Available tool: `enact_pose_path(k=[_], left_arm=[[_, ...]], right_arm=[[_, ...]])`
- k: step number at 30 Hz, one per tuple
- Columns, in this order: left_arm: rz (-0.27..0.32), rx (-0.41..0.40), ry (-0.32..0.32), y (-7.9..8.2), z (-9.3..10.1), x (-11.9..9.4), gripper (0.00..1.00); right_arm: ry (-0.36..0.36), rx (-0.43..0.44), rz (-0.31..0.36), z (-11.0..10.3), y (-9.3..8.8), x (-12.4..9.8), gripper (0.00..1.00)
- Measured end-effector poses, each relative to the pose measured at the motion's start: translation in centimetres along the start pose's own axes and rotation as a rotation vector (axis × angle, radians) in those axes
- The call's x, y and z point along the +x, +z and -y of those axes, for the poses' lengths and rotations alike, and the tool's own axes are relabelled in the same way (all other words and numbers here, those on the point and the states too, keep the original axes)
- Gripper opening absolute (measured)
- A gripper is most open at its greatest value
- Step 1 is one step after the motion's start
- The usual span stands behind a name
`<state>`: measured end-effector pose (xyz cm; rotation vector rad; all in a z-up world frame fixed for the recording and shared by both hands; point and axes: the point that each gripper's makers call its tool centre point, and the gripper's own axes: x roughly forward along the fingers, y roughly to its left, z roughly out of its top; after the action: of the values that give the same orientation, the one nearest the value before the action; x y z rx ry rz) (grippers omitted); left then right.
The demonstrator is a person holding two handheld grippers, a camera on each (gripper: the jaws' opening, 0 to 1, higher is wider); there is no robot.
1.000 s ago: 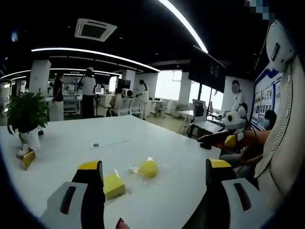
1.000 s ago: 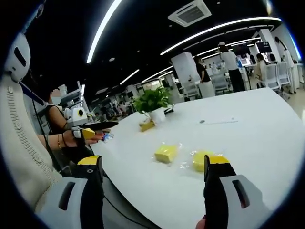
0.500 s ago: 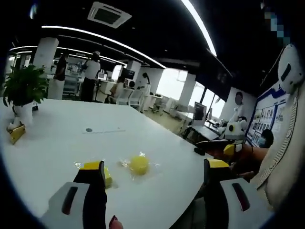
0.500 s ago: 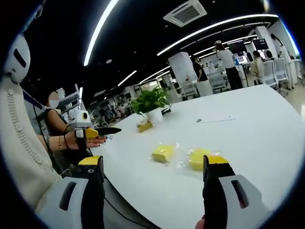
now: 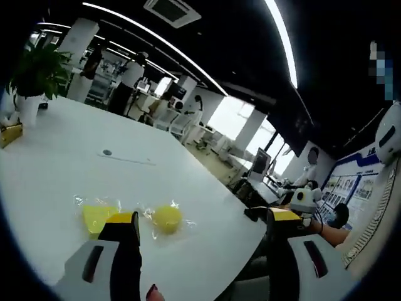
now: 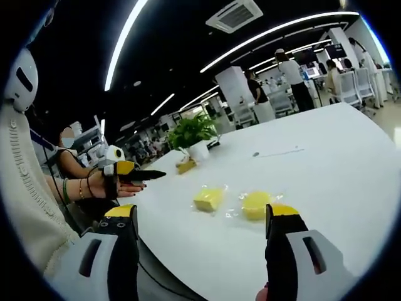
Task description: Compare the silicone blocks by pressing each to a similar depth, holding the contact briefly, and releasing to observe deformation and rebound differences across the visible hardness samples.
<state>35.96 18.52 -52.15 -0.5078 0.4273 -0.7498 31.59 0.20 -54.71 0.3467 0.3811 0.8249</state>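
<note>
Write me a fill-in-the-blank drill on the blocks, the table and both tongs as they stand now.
1. Both silicone blocks, square block and round block, are coloured ____.
2. They lie on a ____ table.
3. Each block sits inside a clear plastic ____.
4. The left tongs and right tongs both stand ____, holding nothing.

Missing words: yellow; white; bag; open

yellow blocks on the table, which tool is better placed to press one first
Probably the left tool. Its jaws stand open, and its left jaw already overlaps the square yellow block, with the round yellow block between the jaws. The right tool is also open, and both blocks sit higher between its jaws, seemingly farther off.
</note>
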Motion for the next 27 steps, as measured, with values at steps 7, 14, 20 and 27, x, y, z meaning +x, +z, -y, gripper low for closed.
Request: enact_pose_path(k=[7, 14, 20, 27], left_arm=[[-0.032, -0.106, 0.008, -0.9, -1.3, 1.8, 0.82], [-0.064, -0.272, 0.058, -2.2, -3.7, 4.0, 0.8], [-0.097, -0.377, 0.066, -3.2, -5.5, 6.2, 0.79], [-0.04, -0.589, 0.061, -2.9, -7.1, 9.0, 0.77]], right_arm=[[-0.001, 0.011, -0.005, 1.2, 0.2, 0.5, 0.76], [0.001, 0.029, -0.017, 2.0, -0.2, 1.0, 0.75], [-0.008, 0.056, -0.026, 2.7, -0.7, 1.4, 0.75], [-0.017, 0.082, -0.033, 3.6, -1.2, 1.6, 0.74]])
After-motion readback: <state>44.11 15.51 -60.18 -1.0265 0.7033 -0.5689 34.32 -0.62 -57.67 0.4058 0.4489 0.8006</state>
